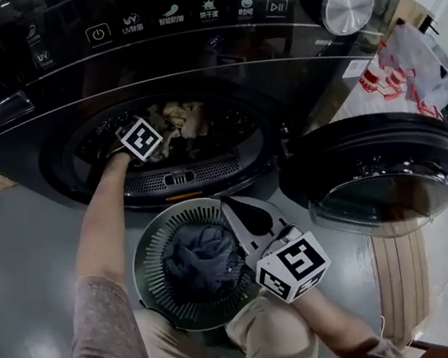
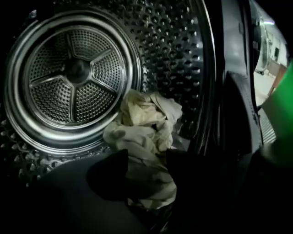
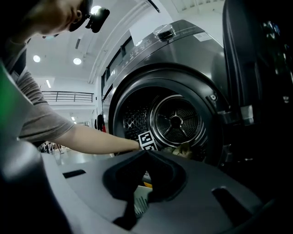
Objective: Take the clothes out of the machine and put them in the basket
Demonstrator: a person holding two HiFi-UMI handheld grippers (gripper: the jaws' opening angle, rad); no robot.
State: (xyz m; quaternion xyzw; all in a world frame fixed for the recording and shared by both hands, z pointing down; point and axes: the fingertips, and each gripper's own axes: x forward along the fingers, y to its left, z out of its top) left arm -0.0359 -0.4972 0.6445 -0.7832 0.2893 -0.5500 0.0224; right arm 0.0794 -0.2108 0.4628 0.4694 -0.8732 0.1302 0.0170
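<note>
Left hand-held gripper (image 2: 146, 157) is inside the drum (image 2: 178, 50), jaws released and straddling the crumpled cream garment (image 2: 142, 128), placed for a pinch. Right hand-held gripper (image 3: 147, 155) is clenched, nothing visibly held. The basket (image 1: 147, 252) sits just below it, probably to receive; dark clothes (image 1: 198, 257) already inside.

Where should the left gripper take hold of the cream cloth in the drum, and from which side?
Grip the bunched lower fold of the cream cloth, which lies between the jaws of the open left gripper. Come from the front, angled down: the cloth is heaped on the floor of the drum, and a thick fold likely holds better than a flat edge.
</note>
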